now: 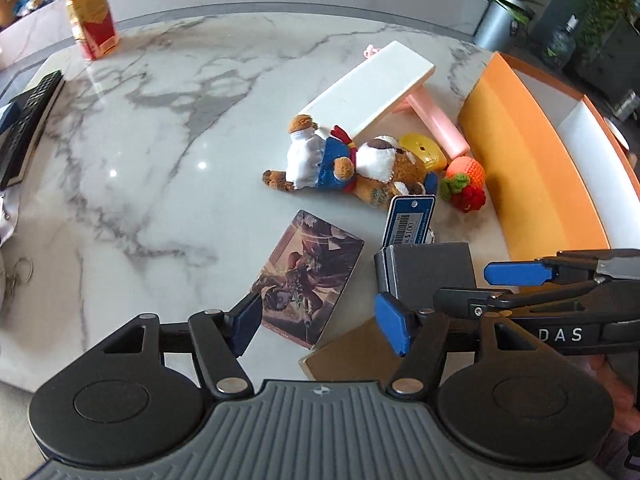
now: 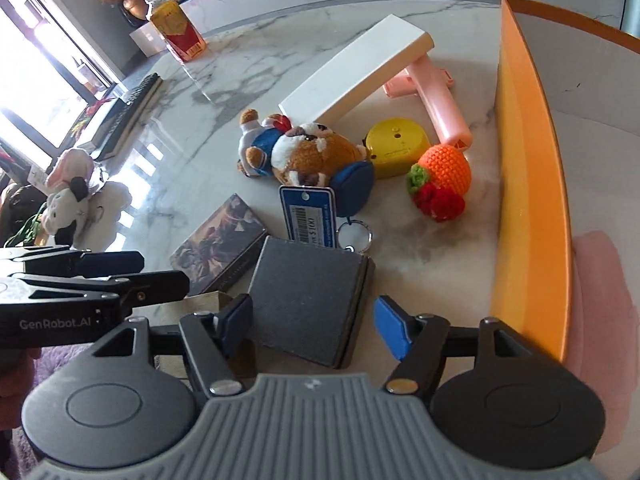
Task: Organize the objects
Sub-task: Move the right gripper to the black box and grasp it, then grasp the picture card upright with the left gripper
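One grey box (image 2: pixel 308 300), one card (image 1: pixel 308 280), one plush (image 1: pixel 352 168)

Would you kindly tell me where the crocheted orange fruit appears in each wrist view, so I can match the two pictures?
Left wrist view: the crocheted orange fruit lies right of centre, at the foot of the orange box wall.
Right wrist view: the same fruit sits right of centre, just left of the box wall.
Shared landmark: the yellow case directly behind the fruit in both views.
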### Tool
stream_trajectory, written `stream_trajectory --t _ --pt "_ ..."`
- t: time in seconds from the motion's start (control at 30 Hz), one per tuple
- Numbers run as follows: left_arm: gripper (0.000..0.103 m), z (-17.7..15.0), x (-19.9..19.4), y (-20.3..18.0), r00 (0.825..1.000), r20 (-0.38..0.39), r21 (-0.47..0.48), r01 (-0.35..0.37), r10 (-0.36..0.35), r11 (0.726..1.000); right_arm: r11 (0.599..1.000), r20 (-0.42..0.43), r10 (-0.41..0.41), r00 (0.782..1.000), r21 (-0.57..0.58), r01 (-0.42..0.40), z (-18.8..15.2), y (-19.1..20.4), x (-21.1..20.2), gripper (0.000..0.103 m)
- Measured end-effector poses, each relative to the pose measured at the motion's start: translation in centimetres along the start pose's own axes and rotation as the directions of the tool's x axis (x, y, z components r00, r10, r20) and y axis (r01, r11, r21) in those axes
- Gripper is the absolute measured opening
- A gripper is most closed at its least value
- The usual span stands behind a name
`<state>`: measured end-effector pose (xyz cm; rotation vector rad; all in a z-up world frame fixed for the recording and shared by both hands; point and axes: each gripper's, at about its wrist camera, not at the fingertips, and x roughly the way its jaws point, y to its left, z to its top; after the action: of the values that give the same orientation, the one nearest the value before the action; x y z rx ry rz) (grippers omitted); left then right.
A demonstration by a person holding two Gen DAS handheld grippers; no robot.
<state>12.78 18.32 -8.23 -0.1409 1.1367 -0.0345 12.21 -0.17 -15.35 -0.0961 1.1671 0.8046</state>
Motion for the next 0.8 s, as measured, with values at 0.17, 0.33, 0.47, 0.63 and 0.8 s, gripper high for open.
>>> stream_trajectory --t 0.17,0.33,0.47,0.63,0.8 --pt "0.079 1.3 2.2 -0.6 0.999 -0.026 0.128 -0.042 0.045 0.991 0.998 -0.047 0.017 0.999 0.062 -0.014 0.4 -1.0 1.9 0.071" --pt "0.082 1.8 3.9 -0.6 0.996 -0.085 0.222 -0.006 0.026 0.975 0.990 -0.065 0.084 0.994 0.121 -0.076 0.4 -2.1 2.8 0.079" --pt "0.082 1.8 4.9 -0.8 0.993 -0.106 0.287 -0.020 0.052 0.958 0.989 -0.038 0.090 0.995 0.119 -0.085 0.4 -2.1 2.8 0.078" --pt "0.085 2.0 6.2 -0.2 0.990 -0.129 0.289 -0.015 0.054 0.957 0.976 -0.040 0.135 0.990 0.175 -0.126 0.5 -2.7 2.7 0.064" --pt "0.085 2.1 6.8 -0.1 0.991 -0.128 0.278 -0.009 0.046 0.960 0.971 0.000 0.155 0.988 0.182 -0.152 0.9 -2.5 1.3 0.048"
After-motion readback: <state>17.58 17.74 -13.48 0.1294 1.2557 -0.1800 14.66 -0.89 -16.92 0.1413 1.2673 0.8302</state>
